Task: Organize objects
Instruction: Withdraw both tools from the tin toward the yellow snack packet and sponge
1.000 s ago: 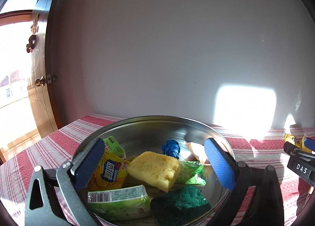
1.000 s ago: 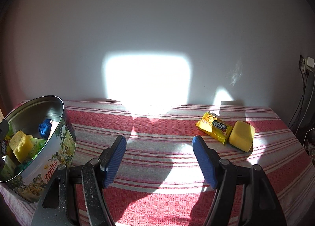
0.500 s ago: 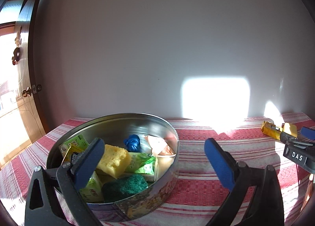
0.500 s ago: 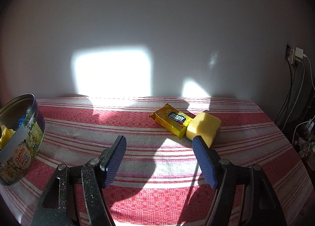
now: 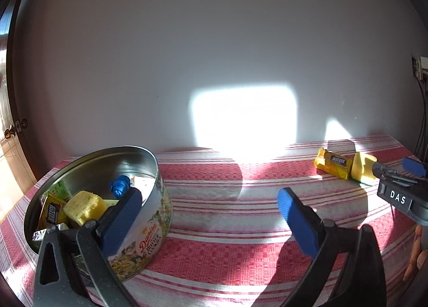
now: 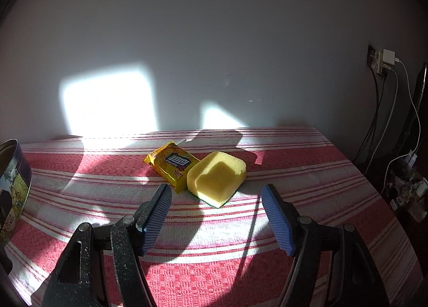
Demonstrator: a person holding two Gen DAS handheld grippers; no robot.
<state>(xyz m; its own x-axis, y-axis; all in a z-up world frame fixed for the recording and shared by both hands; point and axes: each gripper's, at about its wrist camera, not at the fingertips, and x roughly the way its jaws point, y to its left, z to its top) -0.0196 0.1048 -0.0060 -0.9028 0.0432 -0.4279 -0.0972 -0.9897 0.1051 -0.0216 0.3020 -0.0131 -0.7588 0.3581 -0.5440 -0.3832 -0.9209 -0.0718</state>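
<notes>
- Our right gripper (image 6: pixel 216 216) hovers with its fingers apart and empty, just short of a yellow sponge (image 6: pixel 217 178) and a yellow snack packet (image 6: pixel 174 165) that lie touching on the striped surface (image 6: pixel 240 266).
- Our left gripper (image 5: pixel 206 210), fingers also apart and empty, hangs beside the open cookie tin (image 5: pixel 149 229), which holds another sponge (image 5: pixel 84 206), packets and a blue bundle (image 5: pixel 119 190).

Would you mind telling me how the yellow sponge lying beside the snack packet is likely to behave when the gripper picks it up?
The yellow sponge looks porous and already dented on top, so it will probably squash between the pads. It is likely light. Its flat base should keep it from rolling, though it touches the yellow snack packet, which may shift.
</notes>
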